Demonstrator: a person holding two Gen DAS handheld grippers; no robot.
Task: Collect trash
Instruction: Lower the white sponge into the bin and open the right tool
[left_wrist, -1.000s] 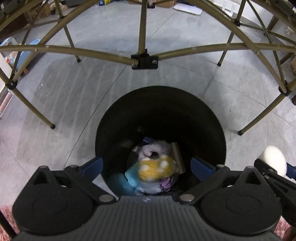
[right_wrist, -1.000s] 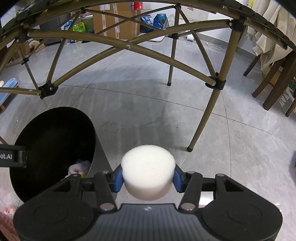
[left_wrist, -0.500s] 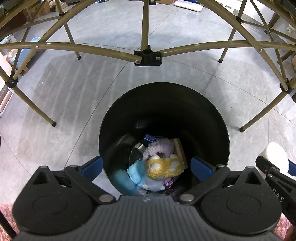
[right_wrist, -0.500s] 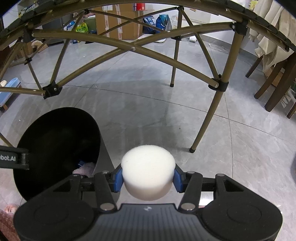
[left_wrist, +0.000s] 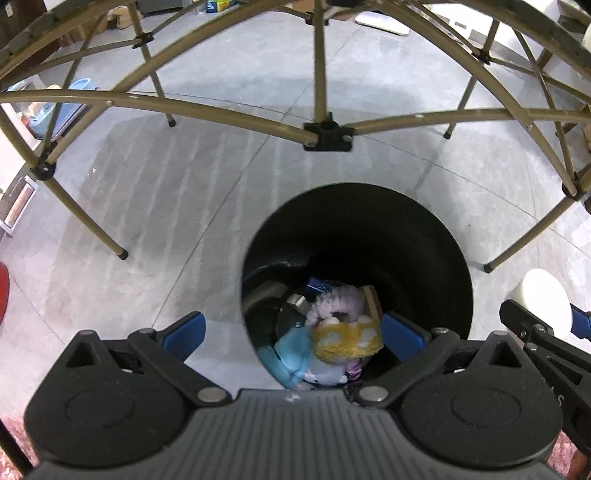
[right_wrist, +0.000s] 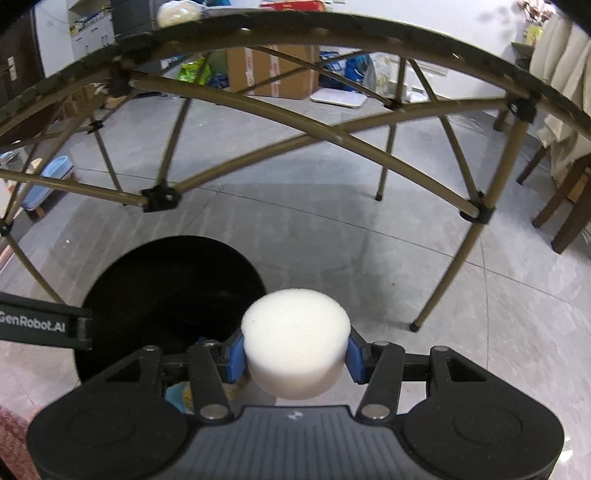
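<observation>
A round black trash bin (left_wrist: 436, 236) stands on the grey floor under a folding table frame. Inside lie a yellow spotted plush (left_wrist: 347, 338), a pink fluffy piece (left_wrist: 338, 302) and a light blue plush (left_wrist: 291, 350). My left gripper (left_wrist: 293, 330) hangs open above the bin's near rim with nothing between its blue pads. My right gripper (right_wrist: 295, 352) is shut on a white round sponge (right_wrist: 295, 332), just right of the bin (right_wrist: 166, 280). The sponge (left_wrist: 541, 299) also shows at the right edge of the left wrist view.
Tan metal table legs and crossbars (left_wrist: 327, 129) arch over the bin. Wooden chairs (right_wrist: 565, 192) stand at the right. Cardboard boxes (right_wrist: 273, 70) and bags sit by the far wall. A blue tray (right_wrist: 44, 181) lies at the left. Reddish carpet edges the near floor.
Both grippers have drawn back and up, so the bin sits farther off and right in the left view. The right gripper still holds the sponge; the left stays open.
</observation>
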